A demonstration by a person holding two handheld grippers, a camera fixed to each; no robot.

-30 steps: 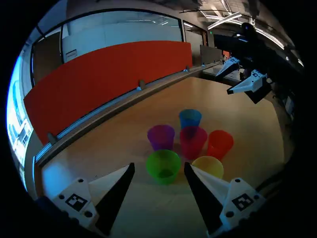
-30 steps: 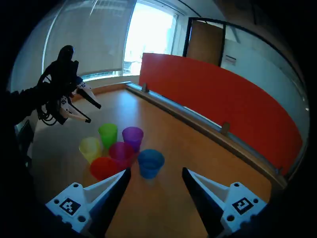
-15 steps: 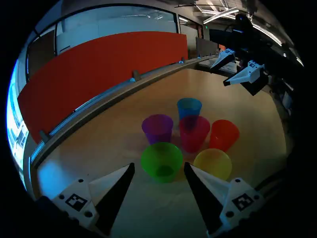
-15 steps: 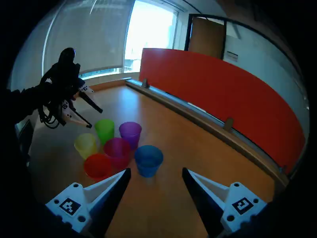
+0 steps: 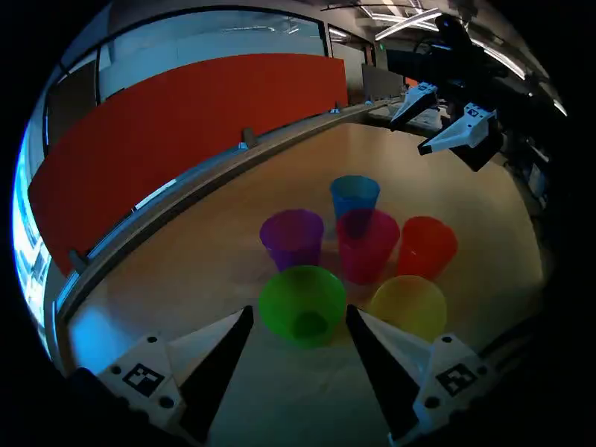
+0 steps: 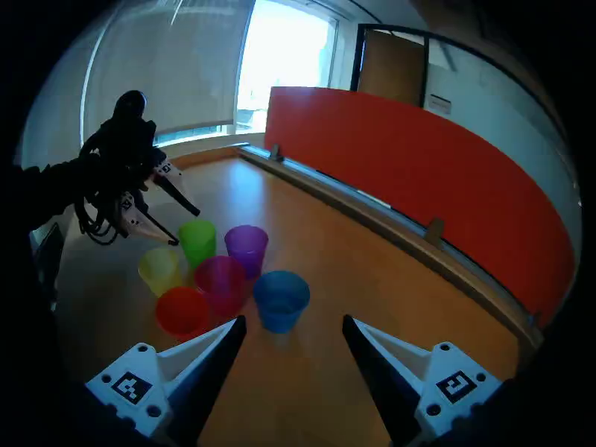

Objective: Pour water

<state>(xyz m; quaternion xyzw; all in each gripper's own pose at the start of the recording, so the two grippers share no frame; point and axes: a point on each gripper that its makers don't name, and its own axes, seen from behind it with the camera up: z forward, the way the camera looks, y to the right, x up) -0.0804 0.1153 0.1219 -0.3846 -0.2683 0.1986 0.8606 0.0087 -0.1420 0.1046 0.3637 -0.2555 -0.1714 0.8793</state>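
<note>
Nearer than before, my left gripper (image 5: pixel 299 308), fingers spread, has the green cup (image 5: pixel 302 298) just ahead between them; right gripper (image 6: pixel 293 319), also spread, faces the blue cup (image 6: pixel 281 299). Closing may knock the neighbouring yellow cup (image 5: pixel 408 304).

Left hand-held gripper (image 5: pixel 298 309) and right hand-held gripper (image 6: pixel 293 320): white wedge fingers (image 5: pixel 201 346) with black inner faces, square black-and-white markers (image 5: pixel 144 378), small screws. Upper left: black handle (image 6: pixel 128 123), looped black cables (image 6: pixel 89 222), dark sleeve (image 6: pixel 41 190).
</note>
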